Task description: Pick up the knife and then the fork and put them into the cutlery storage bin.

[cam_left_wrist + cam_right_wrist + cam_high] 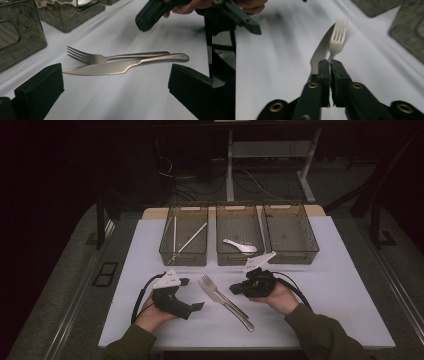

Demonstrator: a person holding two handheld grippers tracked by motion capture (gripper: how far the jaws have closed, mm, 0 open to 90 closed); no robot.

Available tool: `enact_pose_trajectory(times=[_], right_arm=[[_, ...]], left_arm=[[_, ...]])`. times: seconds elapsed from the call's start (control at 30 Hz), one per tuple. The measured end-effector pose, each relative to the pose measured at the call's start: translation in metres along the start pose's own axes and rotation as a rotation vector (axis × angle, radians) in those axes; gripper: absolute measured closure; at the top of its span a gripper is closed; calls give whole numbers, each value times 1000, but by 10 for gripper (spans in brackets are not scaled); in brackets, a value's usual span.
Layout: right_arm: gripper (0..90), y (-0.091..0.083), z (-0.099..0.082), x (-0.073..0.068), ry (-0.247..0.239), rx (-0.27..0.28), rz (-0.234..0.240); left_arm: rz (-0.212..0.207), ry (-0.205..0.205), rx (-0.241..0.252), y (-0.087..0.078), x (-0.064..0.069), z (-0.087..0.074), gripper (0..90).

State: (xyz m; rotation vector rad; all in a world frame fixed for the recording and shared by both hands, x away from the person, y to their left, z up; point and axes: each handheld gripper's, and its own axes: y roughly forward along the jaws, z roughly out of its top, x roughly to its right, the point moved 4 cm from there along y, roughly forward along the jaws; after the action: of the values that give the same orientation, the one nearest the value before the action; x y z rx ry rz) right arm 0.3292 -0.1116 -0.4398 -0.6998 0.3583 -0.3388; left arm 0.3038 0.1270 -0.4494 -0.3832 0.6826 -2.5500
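While the high view hides it, the right tool [329, 65] is clamped on the fork [338, 35].

olive-green sleeves [320, 335]; black grippers [239, 289], grey plates, brass screws, black cables

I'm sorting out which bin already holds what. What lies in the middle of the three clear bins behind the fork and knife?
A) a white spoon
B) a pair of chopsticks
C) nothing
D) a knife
A: in the high view a white spoon lies on the floor of the middle bin, while the long thin sticks lie in the left bin.
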Motion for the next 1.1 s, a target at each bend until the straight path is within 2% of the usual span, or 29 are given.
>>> enact_pose_trajectory(times=[0.13, 0.47, 0.53, 0.6, 0.63, 1.1], right_arm=[[895, 8, -4, -7, -9, -29, 17], [896, 25, -12, -14, -20, -83, 8], [896, 26, -13, -13, -42, -95, 2], [896, 27, -13, -15, -26, -97, 1], [896, 28, -14, -12, -61, -107, -4], [898, 31, -14, -19, -98, -142, -43]], left_arm=[[-2, -1, 3, 1, 0, 0, 0], [-7, 1, 0, 3, -1, 1, 0], [-7, 1, 1, 3, -1, 1, 0], [-7, 0, 1, 3, -1, 1, 0], [-7, 0, 1, 2, -1, 1, 0], [-6, 1, 1, 2, 0, 2, 0]])
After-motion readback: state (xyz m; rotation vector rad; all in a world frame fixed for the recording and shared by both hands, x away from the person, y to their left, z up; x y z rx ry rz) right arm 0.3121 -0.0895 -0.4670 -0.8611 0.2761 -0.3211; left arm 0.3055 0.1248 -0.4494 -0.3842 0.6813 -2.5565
